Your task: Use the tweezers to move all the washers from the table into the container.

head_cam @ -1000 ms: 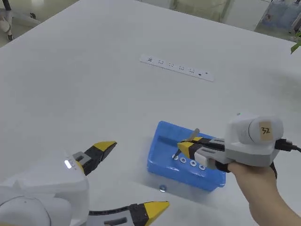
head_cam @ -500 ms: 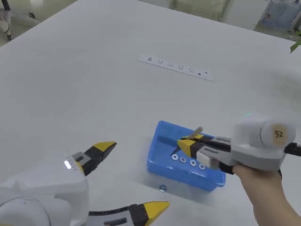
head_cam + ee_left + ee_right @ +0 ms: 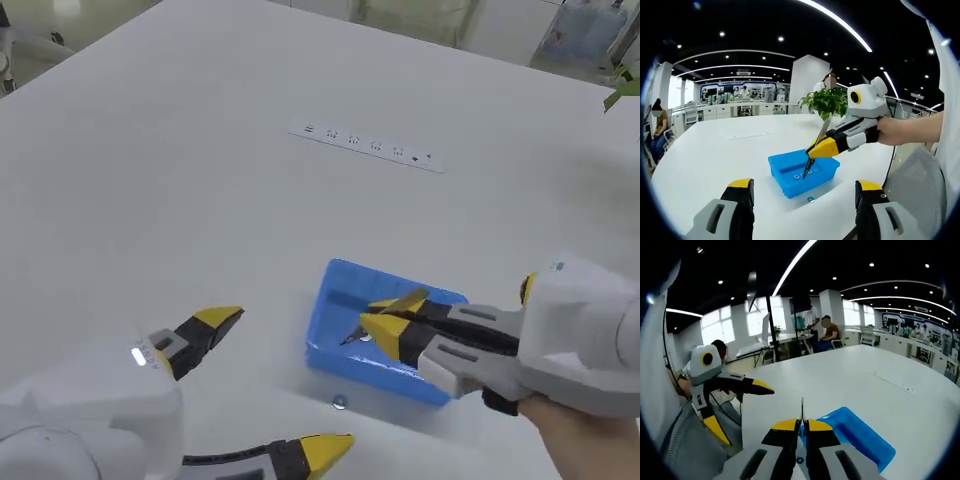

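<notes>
1. While hovering w/ jaws spread wide, left gripper (image 3: 280,382) is holding nothing.
2. Lone washer (image 3: 340,402) is lying on table (image 3: 200,150), just beside blue container (image 3: 345,285).
3. Right gripper (image 3: 385,312) is clamping tweezers (image 3: 823,131), tips dipping into container by other washers (image 3: 810,172).

No legible txt or nos.

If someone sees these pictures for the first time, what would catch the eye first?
The bright blue container draws the eye first, with the right gripper over it, shut on the tweezers, whose tips point down into it. Next are the yellow tips of the open left gripper, and one washer lying on the white table just outside the container's near wall.
</notes>
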Demonstrator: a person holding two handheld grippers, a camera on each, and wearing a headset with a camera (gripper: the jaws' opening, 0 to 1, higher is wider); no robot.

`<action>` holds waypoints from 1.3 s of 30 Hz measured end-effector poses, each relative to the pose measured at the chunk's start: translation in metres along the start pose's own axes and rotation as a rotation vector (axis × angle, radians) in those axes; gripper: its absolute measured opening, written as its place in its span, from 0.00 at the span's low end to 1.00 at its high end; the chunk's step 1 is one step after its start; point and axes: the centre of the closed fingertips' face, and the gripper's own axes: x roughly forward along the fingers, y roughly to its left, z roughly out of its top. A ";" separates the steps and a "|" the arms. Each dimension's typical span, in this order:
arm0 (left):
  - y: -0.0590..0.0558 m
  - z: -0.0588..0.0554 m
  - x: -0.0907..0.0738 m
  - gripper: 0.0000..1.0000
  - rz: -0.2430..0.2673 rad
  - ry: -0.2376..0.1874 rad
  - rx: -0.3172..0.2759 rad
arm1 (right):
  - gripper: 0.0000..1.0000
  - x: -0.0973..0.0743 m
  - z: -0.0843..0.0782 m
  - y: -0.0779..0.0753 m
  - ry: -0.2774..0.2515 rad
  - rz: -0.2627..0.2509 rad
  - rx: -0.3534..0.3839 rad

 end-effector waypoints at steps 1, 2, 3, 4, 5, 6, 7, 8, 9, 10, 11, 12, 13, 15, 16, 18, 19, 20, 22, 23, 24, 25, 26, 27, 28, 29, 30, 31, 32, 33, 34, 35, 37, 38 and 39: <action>0.000 0.000 0.000 0.85 -0.001 0.001 0.000 | 0.01 0.001 -0.005 0.002 0.020 0.003 -0.007; 0.000 0.000 0.000 0.85 -0.002 0.003 0.002 | 0.01 0.003 -0.012 0.004 0.042 0.006 -0.015; -0.001 0.000 0.000 0.85 -0.003 0.002 0.003 | 0.01 0.005 -0.016 0.005 0.056 0.009 -0.017; -0.001 0.000 0.000 0.84 -0.004 0.003 0.004 | 0.02 0.006 -0.019 0.006 0.060 0.014 -0.014; -0.001 -0.001 0.000 0.84 -0.004 0.005 0.004 | 0.02 0.007 -0.021 0.007 0.066 0.017 -0.011; -0.001 -0.001 0.000 0.84 -0.003 0.007 0.005 | 0.02 0.009 -0.028 0.007 0.091 0.019 -0.010; -0.001 -0.001 0.000 0.84 -0.003 0.008 0.006 | 0.02 0.010 -0.032 0.007 0.108 0.017 -0.013; -0.001 -0.001 0.000 0.84 -0.003 0.009 0.006 | 0.03 0.011 -0.039 0.006 0.137 0.012 -0.029; -0.001 -0.002 0.000 0.84 -0.003 0.010 0.005 | 0.03 0.012 -0.042 0.005 0.146 0.010 -0.036; -0.001 -0.002 0.000 0.84 -0.003 0.011 0.004 | 0.03 0.013 -0.046 0.006 0.161 0.019 -0.039; -0.001 -0.002 0.000 0.84 -0.003 0.011 0.004 | 0.03 0.013 -0.047 0.007 0.165 0.022 -0.038; -0.001 -0.002 0.000 0.84 -0.003 0.011 0.004 | 0.03 0.014 -0.048 0.007 0.164 0.022 -0.041; -0.001 -0.002 0.000 0.84 -0.004 0.011 0.005 | 0.03 0.014 -0.048 0.007 0.163 0.025 -0.041; -0.001 -0.002 0.001 0.84 -0.004 0.013 0.006 | 0.03 0.015 -0.049 0.007 0.165 0.030 -0.033; -0.001 -0.002 0.001 0.84 -0.004 0.014 0.006 | 0.03 0.015 -0.049 0.007 0.166 0.029 -0.035; 0.000 -0.002 0.001 0.84 -0.002 0.014 0.006 | 0.03 0.016 -0.051 0.007 0.173 0.033 -0.035; 0.000 -0.003 0.001 0.84 -0.002 0.014 0.006 | 0.03 0.017 -0.051 0.007 0.174 0.036 -0.036; 0.000 -0.003 0.001 0.84 -0.002 0.015 0.005 | 0.03 0.017 -0.052 0.008 0.177 0.038 -0.036; 0.000 -0.003 0.001 0.84 -0.002 0.015 0.006 | 0.03 0.018 -0.054 0.008 0.183 0.043 -0.041; 0.000 -0.003 0.001 0.84 -0.001 0.018 0.007 | 0.03 0.018 -0.055 0.008 0.186 0.042 -0.044; 0.000 -0.003 0.001 0.84 -0.001 0.018 0.007 | 0.03 0.019 -0.055 0.008 0.188 0.042 -0.046; 0.000 -0.003 0.001 0.84 -0.002 0.018 0.005 | 0.03 0.019 -0.057 0.008 0.192 0.043 -0.047; 0.000 -0.004 0.001 0.83 -0.002 0.019 0.004 | 0.03 0.019 -0.058 0.007 0.197 0.045 -0.044; 0.000 -0.004 0.001 0.83 -0.004 0.020 0.001 | 0.03 0.020 -0.059 0.008 0.200 0.046 -0.042; -0.001 -0.004 0.001 0.83 -0.005 0.021 0.001 | 0.03 0.020 -0.060 0.008 0.202 0.047 -0.043; -0.001 -0.004 0.001 0.82 -0.004 0.020 0.004 | 0.03 0.020 -0.061 0.007 0.205 0.046 -0.044; -0.001 -0.003 0.001 0.82 -0.004 0.017 0.006 | 0.03 0.020 -0.059 0.007 0.196 0.044 -0.043; 0.000 -0.002 0.000 0.82 -0.002 0.015 0.008 | 0.03 0.019 -0.060 0.006 0.196 0.042 -0.042; 0.000 -0.002 0.000 0.82 0.000 0.014 0.008 | 0.03 0.020 -0.060 0.006 0.195 0.043 -0.042; 0.000 -0.002 0.000 0.82 -0.001 0.014 0.005 | 0.03 0.020 -0.060 0.006 0.198 0.044 -0.040; 0.000 -0.003 0.000 0.82 -0.001 0.016 0.002 | 0.03 0.020 -0.060 0.007 0.197 0.045 -0.042; 0.000 -0.003 0.000 0.82 0.000 0.016 0.003 | 0.03 0.020 -0.060 0.007 0.199 0.045 -0.045; 0.000 -0.002 0.000 0.82 0.000 0.014 0.006 | 0.03 0.020 -0.060 0.008 0.199 0.048 -0.053; 0.000 -0.002 0.000 0.82 0.000 0.014 0.006 | 0.03 0.020 -0.060 0.009 0.200 0.050 -0.058; 0.000 -0.002 0.000 0.82 -0.001 0.014 0.005 | 0.03 0.021 -0.060 0.009 0.200 0.052 -0.062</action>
